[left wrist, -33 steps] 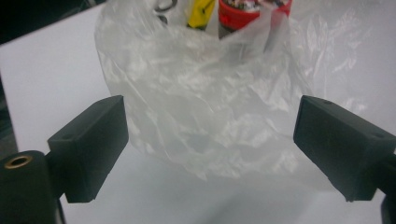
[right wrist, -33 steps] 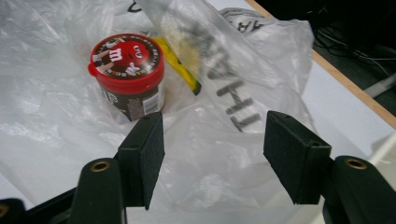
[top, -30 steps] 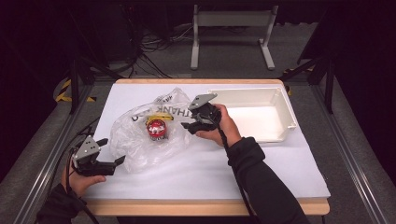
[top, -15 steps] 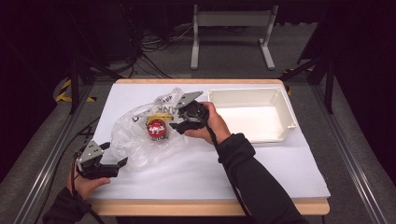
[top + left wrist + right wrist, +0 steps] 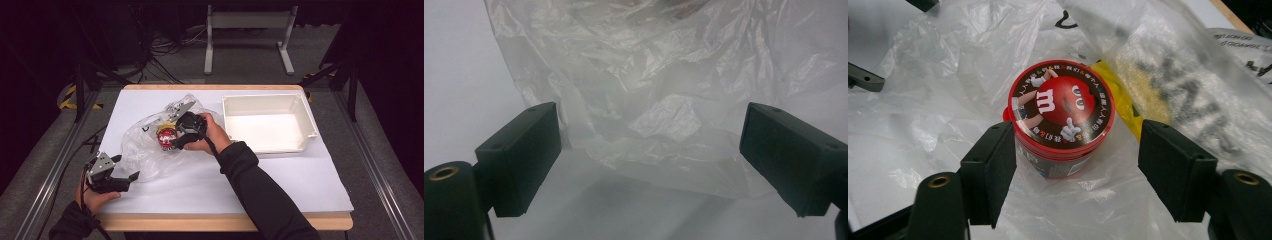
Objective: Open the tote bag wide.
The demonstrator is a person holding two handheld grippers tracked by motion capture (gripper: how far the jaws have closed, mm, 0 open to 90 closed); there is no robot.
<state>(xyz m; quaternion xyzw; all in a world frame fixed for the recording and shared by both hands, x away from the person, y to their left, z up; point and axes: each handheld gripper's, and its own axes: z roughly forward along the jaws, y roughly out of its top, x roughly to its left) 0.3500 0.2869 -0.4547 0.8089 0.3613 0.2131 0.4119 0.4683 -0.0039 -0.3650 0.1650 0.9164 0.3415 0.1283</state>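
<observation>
One red candy tub [image 5: 1060, 117] on one plastic bag [image 5: 644, 90]; one white tray [image 5: 305, 107]; both claws gaping: left claw [image 5: 649, 155], right claw [image 5: 1078, 172].

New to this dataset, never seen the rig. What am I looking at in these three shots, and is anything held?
No robot here: a person holds a two-jaw tool in each hand at a white-covered table.

The high view looks down from above the person's side. The other two views come from cameras riding on each tool, looking along its black jaws.

On the table: a crumpled clear plastic bag and an empty white bin. In the bag sit a red-lidded candy tub and something yellow beside it.

The left hand-held gripper is open at the bag's near edge, holding nothing. The right hand-held gripper is open, jaws either side of the tub; one looks close to it, no grip yet.
</observation>
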